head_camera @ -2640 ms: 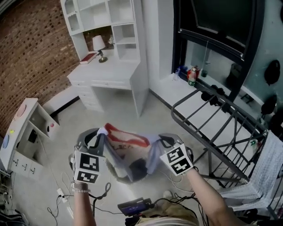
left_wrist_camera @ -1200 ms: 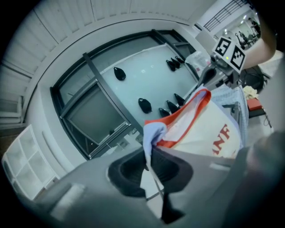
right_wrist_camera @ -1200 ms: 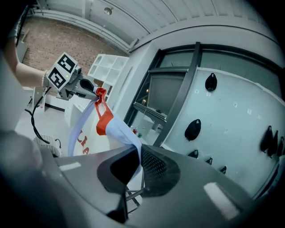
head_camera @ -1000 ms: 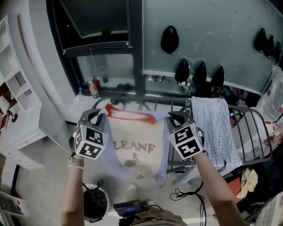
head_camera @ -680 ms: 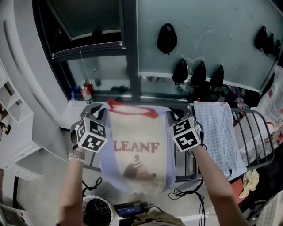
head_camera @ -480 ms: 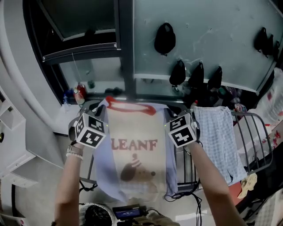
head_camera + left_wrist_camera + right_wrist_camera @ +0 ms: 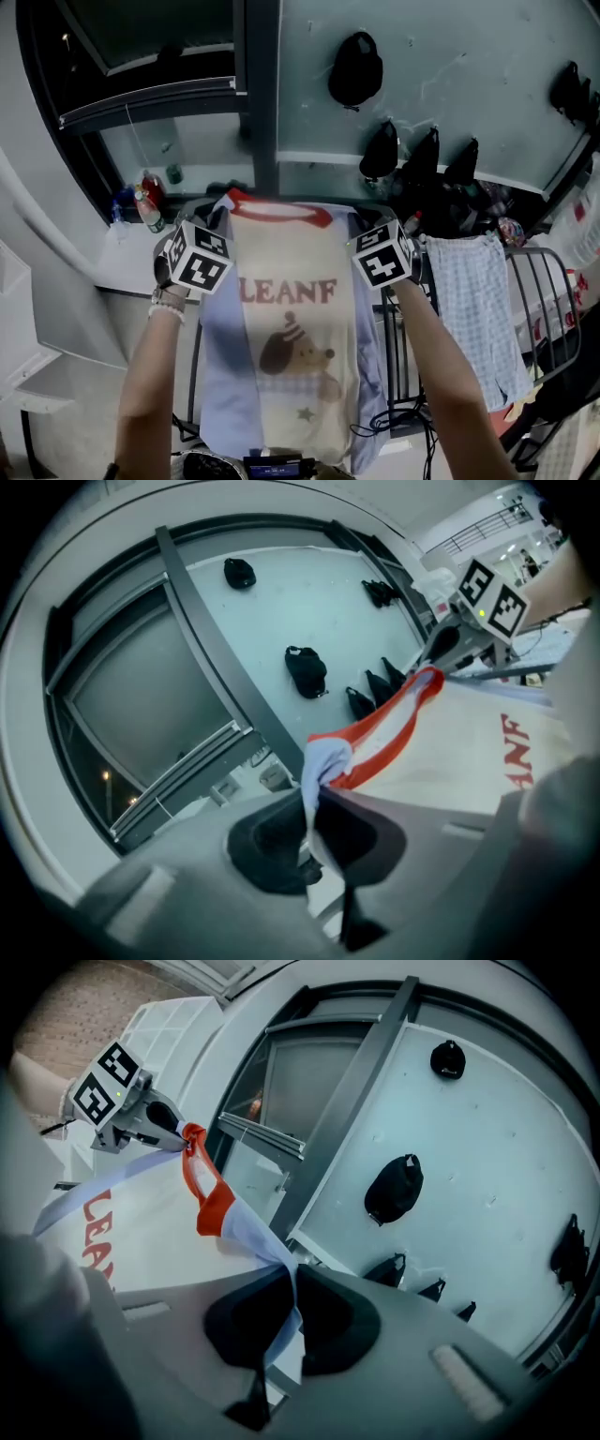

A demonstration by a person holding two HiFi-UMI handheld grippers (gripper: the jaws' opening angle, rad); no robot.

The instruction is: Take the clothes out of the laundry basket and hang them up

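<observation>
A cream T-shirt [image 7: 295,328] with a red collar, light-blue sleeves and a dog print hangs spread out between my two grippers, in front of the dark drying rack [image 7: 397,337]. My left gripper [image 7: 216,217] is shut on the shirt's left shoulder; the left gripper view shows blue fabric [image 7: 317,766] pinched in my left gripper [image 7: 313,808]. My right gripper [image 7: 363,228] is shut on the other shoulder, and blue cloth [image 7: 267,1241] runs into my right gripper [image 7: 290,1309]. The shirt hides most of the rack's top. The basket's rim [image 7: 202,463] peeks in at the bottom edge.
A checked towel [image 7: 478,300] is draped over the rack to the right. Bottles [image 7: 146,202] stand on the window sill at the left. Dark caps [image 7: 354,67] hang on the pale wall behind, beside a dark window frame [image 7: 255,94].
The shirt came up out of the basket and I turned to the rack. Over the last second both grippers moved forward and up, and the shirt now hangs at full length.
</observation>
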